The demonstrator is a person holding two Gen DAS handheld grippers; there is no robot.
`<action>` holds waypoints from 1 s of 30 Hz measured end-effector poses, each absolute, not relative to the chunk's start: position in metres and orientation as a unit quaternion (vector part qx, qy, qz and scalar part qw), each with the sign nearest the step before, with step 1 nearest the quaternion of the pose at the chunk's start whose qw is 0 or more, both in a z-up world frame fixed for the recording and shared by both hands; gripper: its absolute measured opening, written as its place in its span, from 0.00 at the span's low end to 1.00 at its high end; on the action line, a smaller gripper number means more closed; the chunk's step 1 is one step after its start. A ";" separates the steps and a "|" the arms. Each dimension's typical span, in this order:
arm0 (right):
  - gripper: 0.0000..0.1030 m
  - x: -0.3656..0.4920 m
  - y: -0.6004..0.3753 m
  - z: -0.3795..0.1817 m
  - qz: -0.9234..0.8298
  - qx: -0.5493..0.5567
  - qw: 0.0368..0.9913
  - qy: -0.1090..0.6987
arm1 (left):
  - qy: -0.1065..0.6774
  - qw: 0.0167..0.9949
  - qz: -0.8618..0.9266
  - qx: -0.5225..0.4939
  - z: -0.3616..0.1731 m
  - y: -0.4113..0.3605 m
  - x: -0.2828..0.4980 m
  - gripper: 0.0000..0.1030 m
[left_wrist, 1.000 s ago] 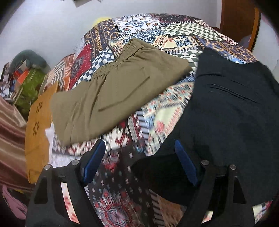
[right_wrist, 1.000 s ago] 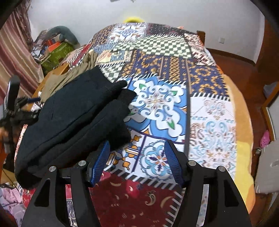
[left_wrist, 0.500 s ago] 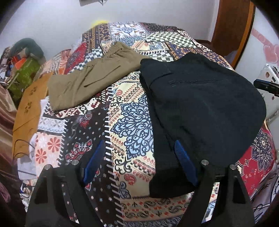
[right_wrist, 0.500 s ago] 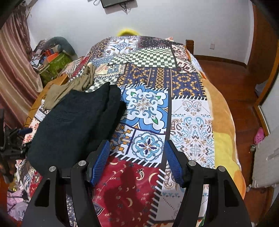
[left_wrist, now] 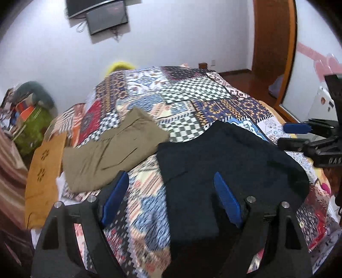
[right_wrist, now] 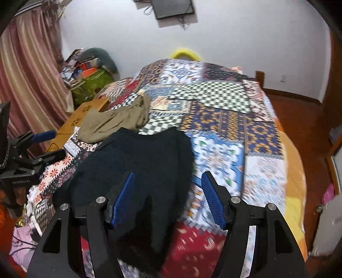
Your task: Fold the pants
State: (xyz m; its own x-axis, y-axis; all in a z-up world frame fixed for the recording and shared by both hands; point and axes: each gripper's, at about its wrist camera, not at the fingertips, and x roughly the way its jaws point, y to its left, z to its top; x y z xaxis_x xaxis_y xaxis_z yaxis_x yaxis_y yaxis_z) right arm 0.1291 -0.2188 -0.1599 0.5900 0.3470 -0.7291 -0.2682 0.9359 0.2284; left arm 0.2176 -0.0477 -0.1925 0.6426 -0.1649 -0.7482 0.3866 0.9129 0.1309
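Note:
Folded black pants [left_wrist: 226,162] lie on the near part of the patchwork bed cover [left_wrist: 192,94]. Left of them and farther back rest folded olive pants [left_wrist: 111,149]. My left gripper [left_wrist: 171,190] hovers open above the near edge of the black pants, nothing between its blue pads. In the right wrist view the black pants [right_wrist: 141,164] sit at the left, the olive pants [right_wrist: 115,121] behind them. My right gripper [right_wrist: 167,192] is open and empty over the black pants' right edge. Each gripper shows in the other view: right gripper [left_wrist: 292,135], left gripper [right_wrist: 48,146].
An orange wooden board [left_wrist: 44,171] with flower cut-outs flanks the bed's left side. A pile with a green bag [right_wrist: 94,83] and a striped curtain [right_wrist: 25,70] stand beyond it. A screen [left_wrist: 106,17] hangs on the wall, and a wooden door [left_wrist: 273,42] is at the right.
Both grippers rose and drew back from the black pants, tilting upward so the wall and screen came into view. Both stayed open. The pants have not moved.

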 end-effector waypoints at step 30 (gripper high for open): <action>0.64 0.142 -0.229 -0.181 0.180 0.035 0.866 0.466 | 0.467 0.868 -0.150 0.075 -0.219 0.003 0.225 0.86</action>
